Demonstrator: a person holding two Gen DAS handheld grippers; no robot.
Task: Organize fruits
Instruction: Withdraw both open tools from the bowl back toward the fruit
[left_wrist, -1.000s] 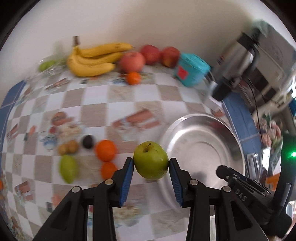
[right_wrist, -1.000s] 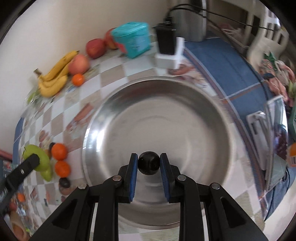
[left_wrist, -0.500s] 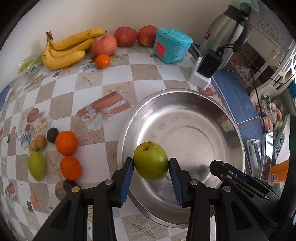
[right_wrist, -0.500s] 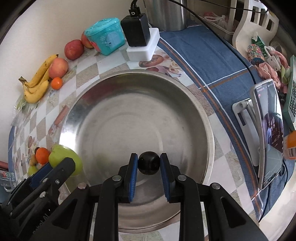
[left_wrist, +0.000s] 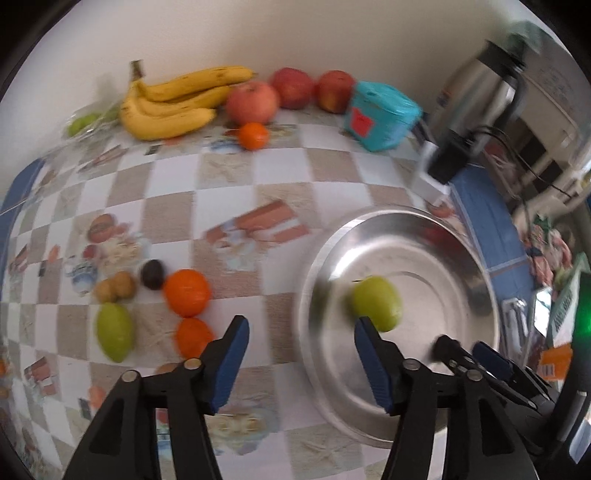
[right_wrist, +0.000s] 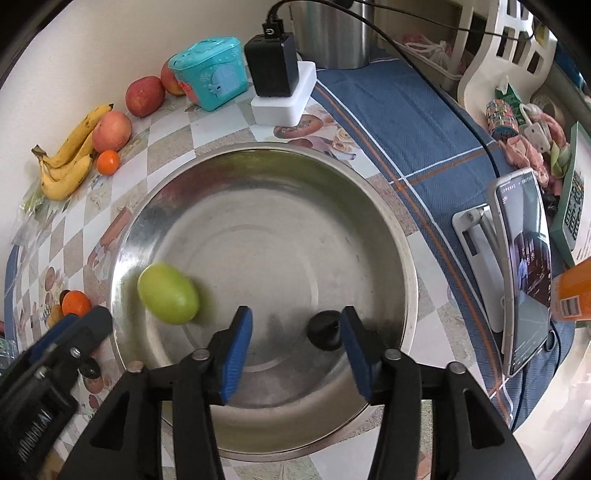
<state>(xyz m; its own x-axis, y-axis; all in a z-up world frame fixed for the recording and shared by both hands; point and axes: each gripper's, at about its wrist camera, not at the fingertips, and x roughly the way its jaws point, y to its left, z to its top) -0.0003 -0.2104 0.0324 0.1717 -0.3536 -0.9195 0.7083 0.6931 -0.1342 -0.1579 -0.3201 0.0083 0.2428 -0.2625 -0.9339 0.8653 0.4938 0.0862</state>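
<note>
Right wrist: right gripper (right_wrist: 295, 345) spread wide over steel bowl (right_wrist: 369, 192)

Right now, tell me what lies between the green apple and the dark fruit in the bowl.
Only bare bowl floor and the right tongs' left finger separate green apple from dark fruit, in the right wrist view.

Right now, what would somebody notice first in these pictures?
Probably the big shiny steel bowl, with a green apple on its left side and a small dark fruit near the front. Both open grippers, left and right, hang over it. Bananas and red apples line the wall.
</note>
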